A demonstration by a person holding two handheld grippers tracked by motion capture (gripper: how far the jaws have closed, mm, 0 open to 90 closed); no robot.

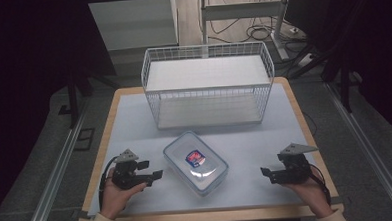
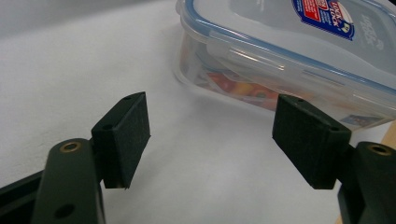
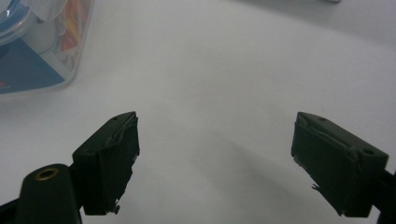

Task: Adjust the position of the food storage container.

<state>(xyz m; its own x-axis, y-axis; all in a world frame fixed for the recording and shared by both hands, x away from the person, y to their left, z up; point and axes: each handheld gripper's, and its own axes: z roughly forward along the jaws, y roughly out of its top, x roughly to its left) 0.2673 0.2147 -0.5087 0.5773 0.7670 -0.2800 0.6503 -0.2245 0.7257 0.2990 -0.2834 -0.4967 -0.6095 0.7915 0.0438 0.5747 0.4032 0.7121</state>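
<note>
While both my hands wait low on the tabletop [image 1: 134, 123], nothing is picked up yet; my left gripper [image 1: 154, 176] stands with jaws spread wide and empty, just beside the near-left end of the clear lidded container [image 1: 196, 162]; my right gripper [image 1: 266, 173] is likewise gaping, holding nothing, a little farther off on the other side; the container lies flat and diagonal between them, lid clipped on, well short of the white wire basket [image 1: 208, 87] behind it; I judge everything remains: close in, grip, lift, carry.
</note>
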